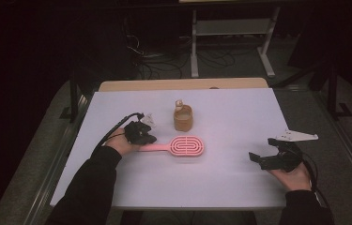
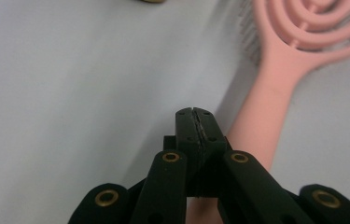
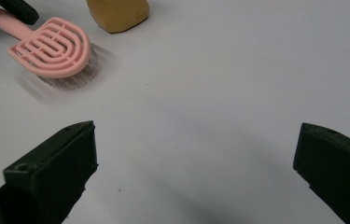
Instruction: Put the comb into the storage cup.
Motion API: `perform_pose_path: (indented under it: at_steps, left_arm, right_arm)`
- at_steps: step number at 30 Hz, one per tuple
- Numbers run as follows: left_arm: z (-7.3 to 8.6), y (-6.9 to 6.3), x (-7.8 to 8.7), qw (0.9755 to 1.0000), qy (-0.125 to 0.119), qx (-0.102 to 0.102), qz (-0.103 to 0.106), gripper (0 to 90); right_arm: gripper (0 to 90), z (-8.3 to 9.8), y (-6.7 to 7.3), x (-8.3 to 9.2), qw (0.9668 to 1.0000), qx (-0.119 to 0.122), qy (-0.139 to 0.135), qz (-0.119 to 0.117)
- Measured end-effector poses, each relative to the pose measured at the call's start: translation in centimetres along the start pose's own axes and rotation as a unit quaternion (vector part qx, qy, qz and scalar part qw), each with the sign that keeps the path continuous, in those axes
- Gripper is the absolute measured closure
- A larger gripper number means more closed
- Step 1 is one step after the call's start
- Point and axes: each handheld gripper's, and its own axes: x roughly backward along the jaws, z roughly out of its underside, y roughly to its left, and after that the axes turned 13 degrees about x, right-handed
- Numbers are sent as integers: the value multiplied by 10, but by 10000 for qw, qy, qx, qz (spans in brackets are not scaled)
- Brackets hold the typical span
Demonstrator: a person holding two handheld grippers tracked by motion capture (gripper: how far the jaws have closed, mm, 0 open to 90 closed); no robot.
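White table bears pink brush (bristles down), tan holder.

The left hand comes in from the bottom left in a dark sleeve and holds the left hand-held gripper low over the worktop, pointing right. In the left gripper view its jaws are pressed together, tips meeting with nothing between them. The right hand lies palm up near the worktop's right edge, and the right hand-held gripper points left with its jaws spread wide apart.
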Motion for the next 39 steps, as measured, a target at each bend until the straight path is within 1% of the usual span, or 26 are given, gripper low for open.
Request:
perform_pose_path:
  at_steps: [1, 6, 13, 15, 18, 22, 27, 31, 34, 36, 39]
  left_arm:
    - [1, -3, 1, 10000, 40, -71, 13, 900]
    - [1, -6, 4, 9999, 47, -140, 58, 900]
    - [3, -8, 7, 9992, 282, -240, 158, 900]
    - [4, -9, 7, 9991, 289, -239, 173, 900]
    - [5, -9, 9, 9987, 358, -227, 266, 886]
    - [7, -10, 11, 9982, 429, -265, 327, 888]
    - [7, -11, 17, 9977, 503, -331, 318, 889]
    - [7, -10, 27, 9978, 484, -342, 286, 889]
    - [6, -9, 36, 9982, 421, -350, 246, 889]
    - [5, -8, 43, 9984, 389, -375, 163, 886]
    - [2, -7, 53, 9990, 236, -343, 185, 883]
  right_arm:
    - [0, 0, 0, 0, 10000, 6, 0, 0]
    - [0, 0, 0, 0, 10000, 3, -3, 4]
    - [0, 0, 0, 0, 10000, 15, 10, 2]
    - [0, 0, 0, 0, 10000, 18, 11, 2]
    - [0, 0, 0, 0, 10000, 14, 9, 4]
    - [0, 0, 0, 0, 10000, 12, 7, 4]
    - [0, 0, 0, 0, 10000, 10, 11, 3]
    - [0, 0, 1, 0, 10000, 6, 22, 1]
    - [0, 0, 1, 0, 10000, 5, 21, 3]
    - [0, 0, 1, 0, 10000, -6, 38, -4]
    - [0, 0, 1, -1, 10000, -6, 43, -9]
